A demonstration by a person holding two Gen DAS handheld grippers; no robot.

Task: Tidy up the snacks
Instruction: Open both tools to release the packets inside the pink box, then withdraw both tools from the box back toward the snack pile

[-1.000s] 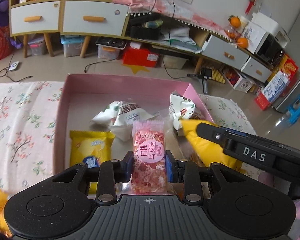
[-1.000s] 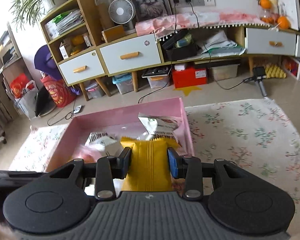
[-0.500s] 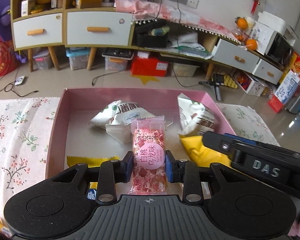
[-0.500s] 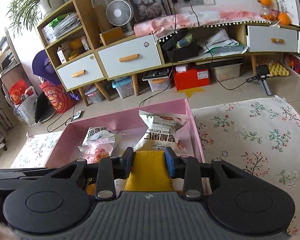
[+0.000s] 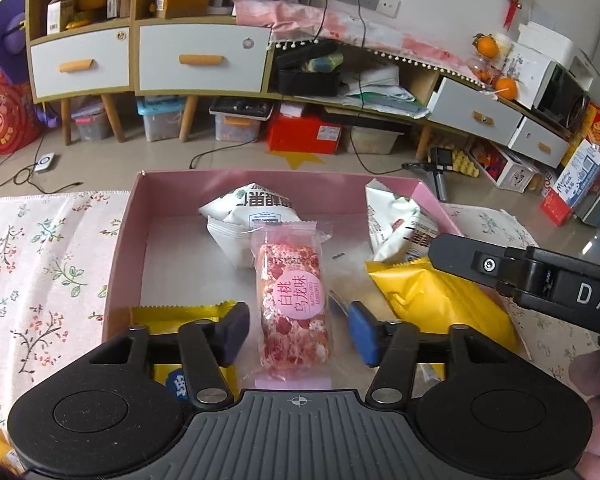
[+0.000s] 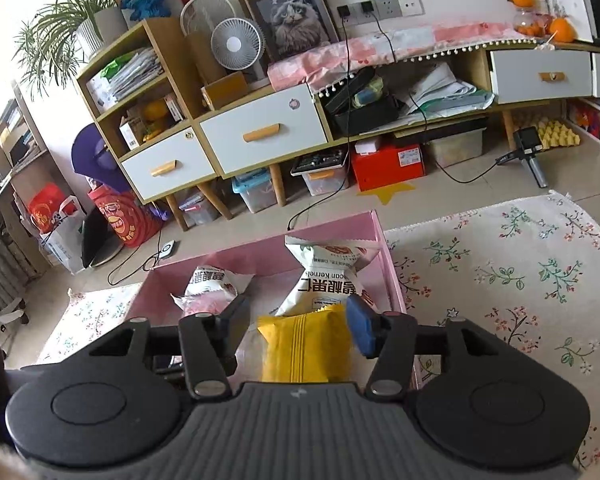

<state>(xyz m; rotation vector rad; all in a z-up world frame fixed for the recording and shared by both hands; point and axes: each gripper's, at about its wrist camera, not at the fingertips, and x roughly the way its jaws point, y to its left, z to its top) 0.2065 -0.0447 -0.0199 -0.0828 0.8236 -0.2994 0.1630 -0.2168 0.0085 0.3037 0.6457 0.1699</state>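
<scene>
A pink-and-red snack bar in a clear wrapper [image 5: 292, 300] lies in the shallow pink cardboard box [image 5: 124, 240], near its front edge, between the spread pads of the left gripper [image 5: 296, 330], whose jaws have just opened off it. By the box's right edge, a yellow foil snack packet [image 6: 304, 348] lies between the right gripper's [image 6: 300, 326] parted, just-opened jaws. Two white nut bags [image 5: 252, 216] lie towards the far wall.

Your left tool [image 5: 296, 334] is black, with a ribbed grey top, silver screws and one blue pad; your right tool [image 6: 298, 326] matches, lettered "DA" in white.
</scene>
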